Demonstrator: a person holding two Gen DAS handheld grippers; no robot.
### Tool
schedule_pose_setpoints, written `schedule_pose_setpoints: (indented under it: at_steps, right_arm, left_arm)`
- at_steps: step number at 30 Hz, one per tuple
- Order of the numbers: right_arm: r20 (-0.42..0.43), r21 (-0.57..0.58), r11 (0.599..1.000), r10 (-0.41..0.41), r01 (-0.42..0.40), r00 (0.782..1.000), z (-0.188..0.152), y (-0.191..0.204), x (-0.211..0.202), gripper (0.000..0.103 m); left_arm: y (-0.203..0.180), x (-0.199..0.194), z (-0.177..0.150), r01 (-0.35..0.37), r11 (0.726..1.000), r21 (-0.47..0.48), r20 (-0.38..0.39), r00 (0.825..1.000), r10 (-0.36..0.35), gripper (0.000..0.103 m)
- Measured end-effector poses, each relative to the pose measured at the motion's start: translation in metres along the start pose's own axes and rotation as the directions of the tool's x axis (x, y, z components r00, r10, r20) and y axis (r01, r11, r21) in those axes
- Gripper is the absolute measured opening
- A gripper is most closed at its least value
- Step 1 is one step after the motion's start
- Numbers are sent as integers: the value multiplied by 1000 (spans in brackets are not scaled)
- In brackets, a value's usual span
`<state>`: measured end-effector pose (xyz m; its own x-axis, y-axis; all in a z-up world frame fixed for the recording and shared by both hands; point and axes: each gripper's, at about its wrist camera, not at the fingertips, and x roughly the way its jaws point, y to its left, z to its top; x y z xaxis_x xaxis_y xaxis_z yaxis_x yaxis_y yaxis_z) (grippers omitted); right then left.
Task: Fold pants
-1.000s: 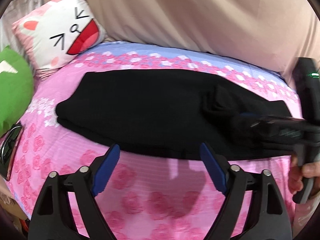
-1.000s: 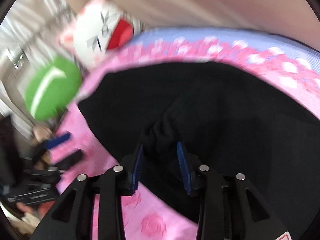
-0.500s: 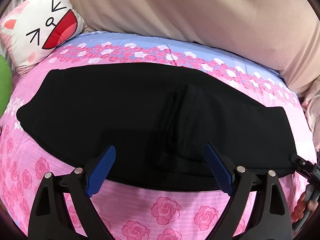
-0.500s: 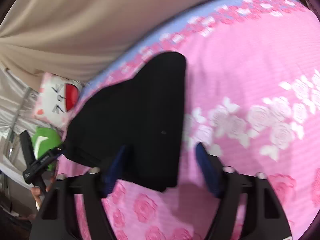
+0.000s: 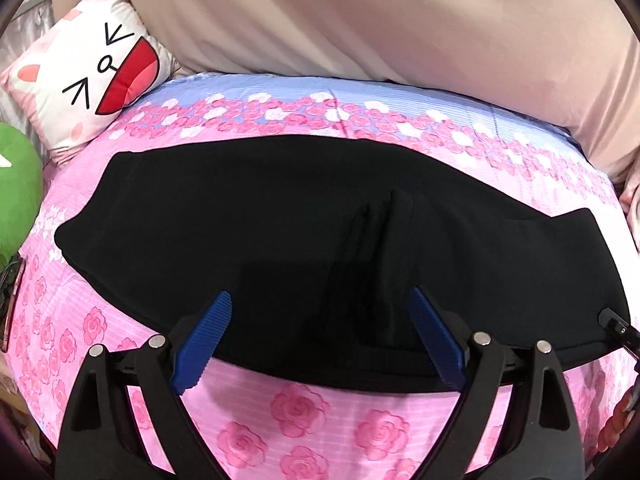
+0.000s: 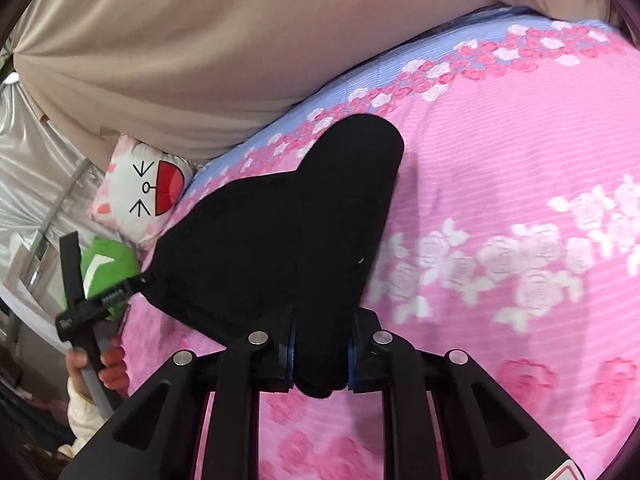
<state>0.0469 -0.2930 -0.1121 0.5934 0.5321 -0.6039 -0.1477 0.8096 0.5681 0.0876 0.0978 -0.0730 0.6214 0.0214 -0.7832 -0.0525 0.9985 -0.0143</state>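
Black pants (image 5: 304, 216) lie folded lengthwise in a long strip across the pink rose bedspread (image 5: 304, 408). My left gripper (image 5: 320, 336) hangs open over the strip's near edge around its middle, with its blue pads (image 5: 204, 336) wide apart and not pressing the cloth. In the right wrist view the pants (image 6: 280, 232) run away toward the left. My right gripper (image 6: 320, 356) is closing on their near end, and black fabric is pinched between its pads. A hand holds the left gripper (image 6: 146, 280) at the strip's far side.
A white cat-face cushion (image 5: 92, 80) and a green plush (image 5: 16, 192) sit at the bed's left end. Beige fabric (image 5: 360, 20) rises behind the bed. Bare bedspread (image 6: 520, 200) stretches to the right of the pants' end.
My right gripper let go of the fabric at the middle of the pants, swung to their right end with jaws wide, and has shut on that end. The left gripper shifted slightly along the near edge.
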Motion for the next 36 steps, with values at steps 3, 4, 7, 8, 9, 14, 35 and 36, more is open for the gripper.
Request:
schedule_pose_setpoints:
  at_steps: [3, 4, 7, 8, 9, 14, 35, 36]
  right_arm:
    - [10, 14, 1000, -18, 18, 1000, -1, -24, -21, 15]
    - [16, 22, 999, -28, 27, 999, -1, -30, -27, 15]
    - [40, 50, 996, -70, 68, 997, -5, -53, -53, 15]
    - [48, 63, 994, -95, 92, 994, -7, -63, -65, 15]
    - [57, 74, 991, -116, 112, 992, -9, -71, -75, 15]
    - [60, 123, 974, -199, 190, 978, -23, -107, -113, 26]
    - [7, -536, 805, -298, 255, 955, -35, 139, 38, 73]
    - [3, -538, 800, -311, 264, 950, -35, 144, 46, 73]
  left_arm:
    - [-8, -3, -4, 4, 1000, 8, 0, 1000, -4, 88]
    - [-10, -4, -5, 6, 1000, 10, -2, 1000, -6, 88]
    - [-13, -4, -10, 8, 1000, 12, -8, 1000, -8, 88]
    - [-13, -4, -11, 11, 1000, 11, -10, 1000, -11, 88]
    - [-12, -4, -13, 13, 1000, 7, -13, 1000, -13, 88]
    - [-1, -8, -21, 30, 999, -18, 1, 1000, -30, 88]
    - [141, 13, -52, 136, 913, -383, -46, 985, -166, 93]
    - [140, 14, -50, 140, 917, -373, -44, 985, -168, 93]
